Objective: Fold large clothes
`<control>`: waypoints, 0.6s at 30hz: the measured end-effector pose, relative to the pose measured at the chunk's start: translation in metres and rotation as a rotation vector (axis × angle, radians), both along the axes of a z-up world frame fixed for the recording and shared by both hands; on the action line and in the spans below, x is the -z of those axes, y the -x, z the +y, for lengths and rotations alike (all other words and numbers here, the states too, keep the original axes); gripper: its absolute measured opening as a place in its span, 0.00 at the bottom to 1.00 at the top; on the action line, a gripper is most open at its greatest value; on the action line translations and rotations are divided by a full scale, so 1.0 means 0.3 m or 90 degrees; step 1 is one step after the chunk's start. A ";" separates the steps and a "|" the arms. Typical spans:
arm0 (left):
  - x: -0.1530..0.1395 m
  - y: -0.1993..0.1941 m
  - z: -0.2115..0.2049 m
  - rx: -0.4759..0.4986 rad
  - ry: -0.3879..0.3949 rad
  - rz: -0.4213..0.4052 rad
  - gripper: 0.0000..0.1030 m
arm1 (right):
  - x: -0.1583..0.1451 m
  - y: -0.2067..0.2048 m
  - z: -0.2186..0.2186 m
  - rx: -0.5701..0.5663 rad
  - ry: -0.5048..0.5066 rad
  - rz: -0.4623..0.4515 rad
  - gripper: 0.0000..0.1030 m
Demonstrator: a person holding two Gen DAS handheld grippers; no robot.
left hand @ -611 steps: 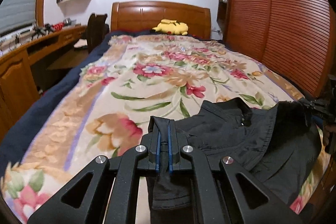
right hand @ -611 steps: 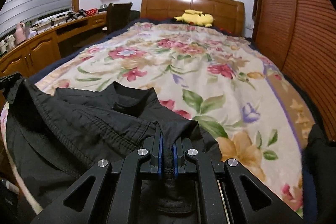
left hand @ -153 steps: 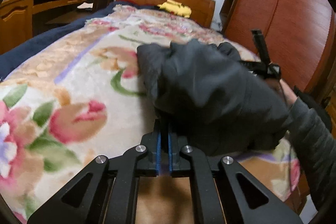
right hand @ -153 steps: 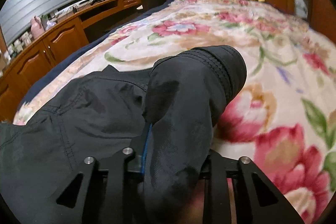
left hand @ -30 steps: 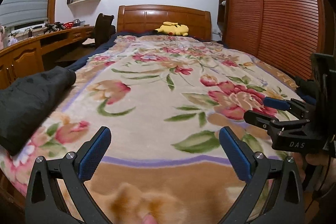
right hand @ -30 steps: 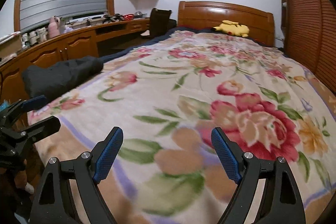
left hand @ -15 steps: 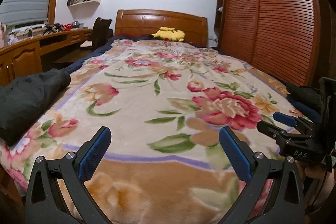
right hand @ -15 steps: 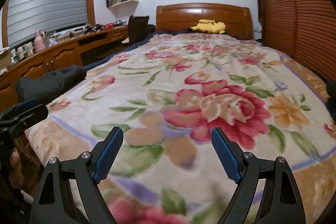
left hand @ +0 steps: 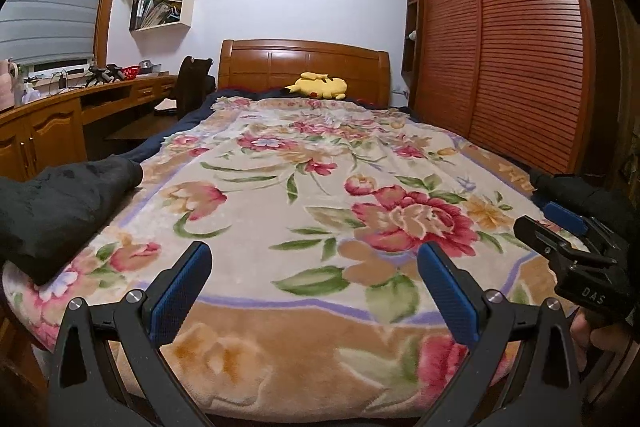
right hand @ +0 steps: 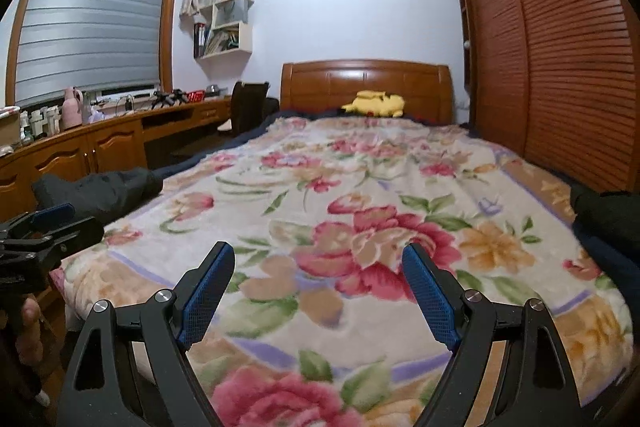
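Observation:
A folded black jacket point(left hand: 60, 203) lies at the left front corner of the bed, also seen in the right wrist view as a dark bundle point(right hand: 104, 187). My left gripper point(left hand: 314, 255) stands open over the foot of the floral blanket point(left hand: 320, 187), with nothing between its blue pads point(left hand: 180, 291). My right gripper point(right hand: 318, 255) is open too, its jaws wide and empty over the blanket point(right hand: 360, 187). Each gripper shows in the other's view: the right gripper point(left hand: 536, 217) at the right edge, the left gripper point(right hand: 84, 218) at the left edge. Both are well apart from the jacket.
Another dark cloth point(right hand: 608, 215) lies at the bed's right edge. A yellow plush toy point(left hand: 320, 87) rests by the wooden headboard point(left hand: 304, 63). A long wooden desk point(right hand: 80, 151) and a chair point(right hand: 248, 103) run along the left. Slatted wardrobe doors point(left hand: 520, 47) line the right.
Both grippers have moved right along the foot of the bed and risen a little, the right one further. Both stay open and empty. The folded jacket has not moved.

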State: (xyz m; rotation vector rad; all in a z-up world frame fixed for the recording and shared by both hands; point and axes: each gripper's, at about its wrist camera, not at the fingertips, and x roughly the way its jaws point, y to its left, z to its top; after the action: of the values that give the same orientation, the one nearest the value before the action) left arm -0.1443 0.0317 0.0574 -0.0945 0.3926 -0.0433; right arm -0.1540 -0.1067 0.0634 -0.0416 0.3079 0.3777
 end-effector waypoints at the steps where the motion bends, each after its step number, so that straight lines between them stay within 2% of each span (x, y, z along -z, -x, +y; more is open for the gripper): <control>1: 0.000 0.003 0.002 0.001 0.002 0.000 1.00 | -0.005 0.022 -0.007 0.000 -0.003 -0.003 0.84; 8: 0.001 0.014 0.009 -0.004 -0.001 -0.002 1.00 | 0.035 0.012 0.008 0.005 -0.003 -0.011 0.84; 18: 0.004 0.024 0.012 -0.006 -0.008 -0.003 1.00 | 0.039 0.000 0.008 0.005 -0.003 -0.012 0.84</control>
State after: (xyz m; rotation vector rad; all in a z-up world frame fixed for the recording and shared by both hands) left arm -0.1514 0.0353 0.0561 -0.0845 0.3873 -0.0311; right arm -0.1540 -0.1041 0.0517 -0.0390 0.2883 0.3708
